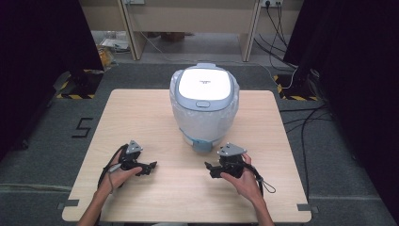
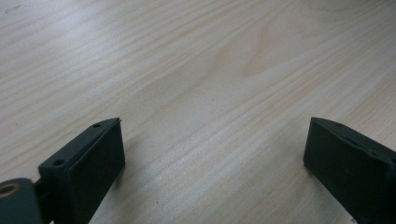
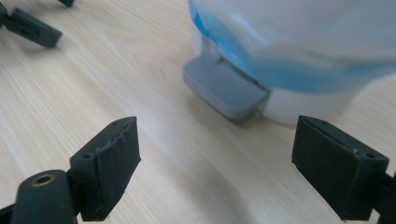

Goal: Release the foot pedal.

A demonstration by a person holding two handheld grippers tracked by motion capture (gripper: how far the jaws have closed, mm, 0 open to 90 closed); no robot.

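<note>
High view: rice cooker [image 1: 204,106] between two wide-jawed grippers.

This looks like a lab or recording studio rather than a home. A plain light-wood table [image 1: 141,122] stands alone on grey carpet [image 1: 47,155], flanked by black curtains [image 1: 42,47] on both sides. Yellow-and-black hazard tape [image 1: 75,96] marks stand bases on the floor, and a taped numeral "5" [image 1: 83,127] sits beside the table. Loose black cables [image 1: 306,127] trail over the carpet toward a wall socket [image 1: 272,3], behind a beige desk [image 1: 188,19].
</note>
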